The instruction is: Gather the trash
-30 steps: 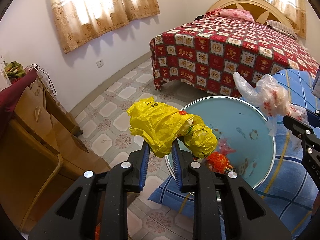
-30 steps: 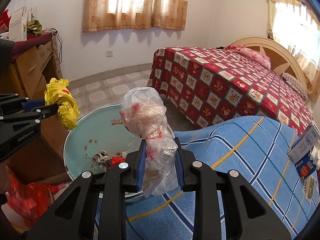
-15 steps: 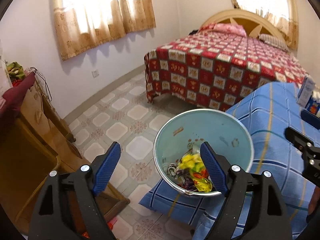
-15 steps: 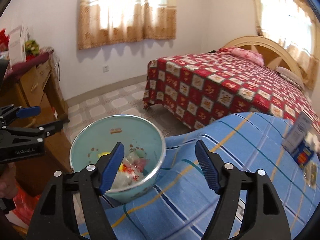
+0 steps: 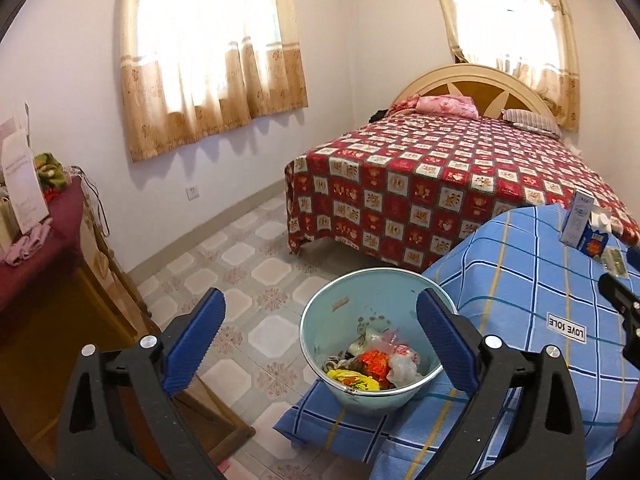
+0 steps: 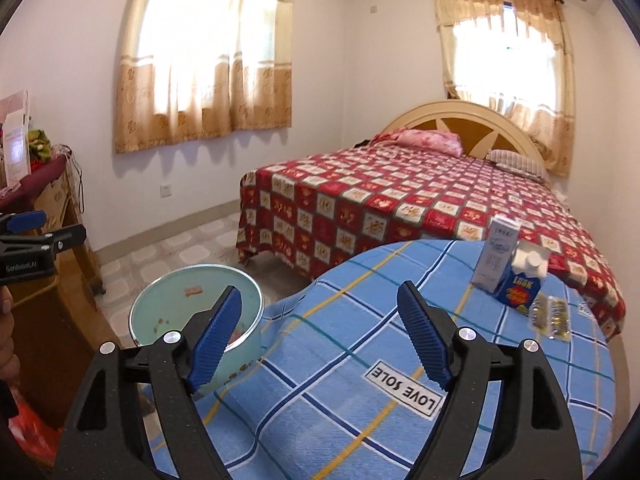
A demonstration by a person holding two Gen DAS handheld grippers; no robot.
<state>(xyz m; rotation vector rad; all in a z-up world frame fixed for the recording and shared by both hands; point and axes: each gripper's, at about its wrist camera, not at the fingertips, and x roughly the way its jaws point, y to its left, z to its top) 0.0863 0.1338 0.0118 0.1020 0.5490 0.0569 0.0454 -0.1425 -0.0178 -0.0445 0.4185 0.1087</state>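
Above the basin (image 5: 332, 344), both grippers' fingers gape empty; next, the right gripper (image 6: 320, 336) reaches the cartons (image 6: 508, 276) at two o'clock.

Trash (image 5: 370, 364) in basin (image 5: 320, 320) beside table (image 5: 520, 280)

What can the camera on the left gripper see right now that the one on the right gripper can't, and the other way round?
Only the left wrist view looks down into the basin and shows the trash lying in it: yellow, orange and clear plastic bags. Only the right wrist view shows the left hand-held gripper from the side. Both show the basin, the blue checked cloth, the cartons standing on it, and the red bed. Both hand-held grippers are open and hold nothing; the right hand-held gripper hangs above the cloth.
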